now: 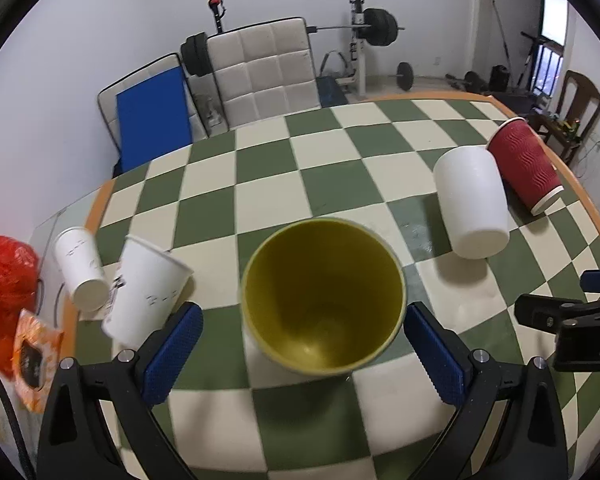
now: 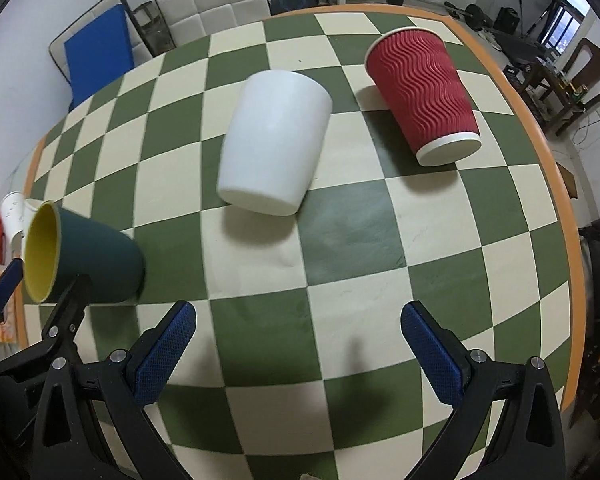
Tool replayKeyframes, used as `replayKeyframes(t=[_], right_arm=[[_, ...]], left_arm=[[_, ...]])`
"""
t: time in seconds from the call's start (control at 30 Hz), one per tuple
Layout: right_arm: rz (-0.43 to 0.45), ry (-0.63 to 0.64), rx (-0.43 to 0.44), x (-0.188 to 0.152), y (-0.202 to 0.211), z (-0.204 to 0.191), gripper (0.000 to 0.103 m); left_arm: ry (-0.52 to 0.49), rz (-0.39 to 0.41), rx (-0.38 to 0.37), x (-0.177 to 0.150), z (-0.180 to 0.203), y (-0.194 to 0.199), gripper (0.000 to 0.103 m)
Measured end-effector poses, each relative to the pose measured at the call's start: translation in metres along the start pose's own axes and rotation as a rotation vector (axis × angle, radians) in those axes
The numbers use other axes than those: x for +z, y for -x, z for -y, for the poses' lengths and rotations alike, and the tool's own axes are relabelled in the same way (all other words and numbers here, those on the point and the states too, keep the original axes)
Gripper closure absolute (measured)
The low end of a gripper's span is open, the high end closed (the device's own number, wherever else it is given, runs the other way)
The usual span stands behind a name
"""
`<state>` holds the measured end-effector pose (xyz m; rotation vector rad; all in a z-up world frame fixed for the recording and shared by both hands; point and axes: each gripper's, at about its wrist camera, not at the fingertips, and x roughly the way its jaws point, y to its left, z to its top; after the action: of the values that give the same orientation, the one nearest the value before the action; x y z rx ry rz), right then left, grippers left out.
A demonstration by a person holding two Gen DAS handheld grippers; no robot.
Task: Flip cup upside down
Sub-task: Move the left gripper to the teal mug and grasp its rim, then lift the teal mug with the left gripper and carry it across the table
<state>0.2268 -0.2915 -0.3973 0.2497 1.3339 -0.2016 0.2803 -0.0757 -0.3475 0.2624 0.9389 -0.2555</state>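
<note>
A dark green cup with a yellow inside [image 1: 322, 296] stands upright, mouth up, on the checkered table [image 1: 260, 184]. My left gripper [image 1: 302, 344] is open, its blue pads on either side of the cup without touching it. The right wrist view shows the same cup [image 2: 88, 256] at the far left, with the left gripper's fingers beside it. My right gripper [image 2: 298, 344] is open and empty above the table, apart from every cup.
A white cup [image 2: 274, 142] and a red ribbed cup [image 2: 424, 94] stand upside down mid-table and at the right. Two white paper cups [image 1: 112, 276] sit at the table's left edge by a red bag [image 1: 4, 276]. Gym gear and chairs lie beyond the table.
</note>
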Motion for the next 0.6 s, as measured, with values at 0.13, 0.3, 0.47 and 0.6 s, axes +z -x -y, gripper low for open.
replayKeyframes(t=[0.13, 0.3, 0.47, 0.6], right_arm=[[-0.006, -0.001, -0.023, 0.006, -0.007, 0.004, 0.000], [-0.007, -0.003, -0.055, 0.012, -0.011, 0.012, 0.000], [-0.013, -0.005, -0.062, 0.014, -0.009, 0.015, 0.000], [-0.016, 0.019, -0.070, 0.013, -0.003, 0.010, 0.000]], left_arm=[[-0.023, 0.042, -0.015, 0.004, 0.005, -0.010, 0.000], [-0.056, 0.087, -0.023, 0.011, 0.009, -0.017, 0.033], [-0.060, 0.097, -0.054, 0.017, 0.008, -0.016, 0.033], [-0.063, 0.045, -0.103, 0.019, 0.010, -0.004, 0.034]])
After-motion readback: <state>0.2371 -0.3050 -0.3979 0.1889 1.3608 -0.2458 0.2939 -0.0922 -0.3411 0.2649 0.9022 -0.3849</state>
